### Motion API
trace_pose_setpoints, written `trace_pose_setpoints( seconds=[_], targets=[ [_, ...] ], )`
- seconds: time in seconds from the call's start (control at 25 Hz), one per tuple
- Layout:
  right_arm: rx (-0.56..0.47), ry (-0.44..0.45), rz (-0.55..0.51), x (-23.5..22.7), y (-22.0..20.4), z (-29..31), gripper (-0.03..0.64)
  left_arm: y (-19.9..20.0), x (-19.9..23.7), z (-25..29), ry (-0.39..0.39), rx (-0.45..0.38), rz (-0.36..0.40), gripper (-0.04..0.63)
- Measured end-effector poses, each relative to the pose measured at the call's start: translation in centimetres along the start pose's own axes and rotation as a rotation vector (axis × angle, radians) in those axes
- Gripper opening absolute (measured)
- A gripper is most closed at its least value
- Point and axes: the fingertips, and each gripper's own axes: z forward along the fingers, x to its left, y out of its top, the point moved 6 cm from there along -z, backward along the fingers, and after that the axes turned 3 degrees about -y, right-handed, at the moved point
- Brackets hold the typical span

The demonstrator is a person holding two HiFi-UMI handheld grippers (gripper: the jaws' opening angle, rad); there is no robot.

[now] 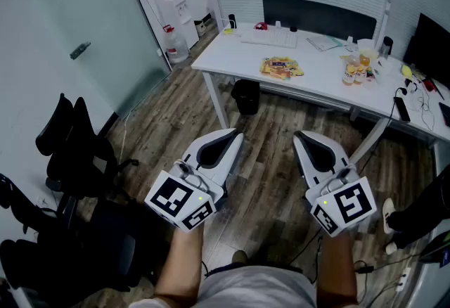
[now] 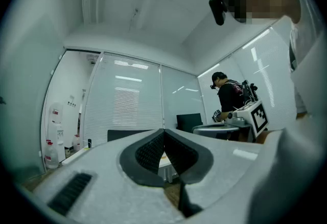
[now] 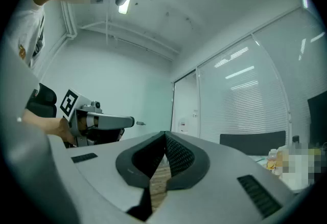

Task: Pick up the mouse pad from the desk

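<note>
The white desk [image 1: 232,53] stands across the room, well beyond both grippers. On it lie a white keyboard [image 1: 271,37], a yellow snack packet [image 1: 281,67] and small bottles [image 1: 355,71]. I cannot pick out a mouse pad among them from here. My left gripper [image 1: 235,136] and right gripper [image 1: 302,136] are held side by side over the wooden floor, pointing at the desk. Both are shut with nothing between the jaws, as the left gripper view [image 2: 164,131] and right gripper view [image 3: 165,133] also show.
Black office chairs [image 1: 77,152] crowd the left. A black bin [image 1: 246,95] sits under the desk and a dark panel [image 1: 316,18] stands behind it. A monitor [image 1: 432,46] and cables are at the right. Another person [image 2: 230,95] stands to the right.
</note>
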Motion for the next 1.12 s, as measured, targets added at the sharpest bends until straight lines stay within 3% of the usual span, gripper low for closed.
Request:
trace_pose_setpoints(
  seconds=[0.6, 1.12],
  targets=[
    [-0.035, 0.013, 0.027, -0.7, 0.3, -0.1, 0.012, -0.3, -0.1, 0.4, 0.014, -0.003, -0.01, 0.015],
    [-0.031, 0.028, 0.013, -4.9, -0.1, -1.3, 0.012, -0.8, -0.8, 3.7, 0.038, 0.001, -0.001, 0.015]
  ],
)
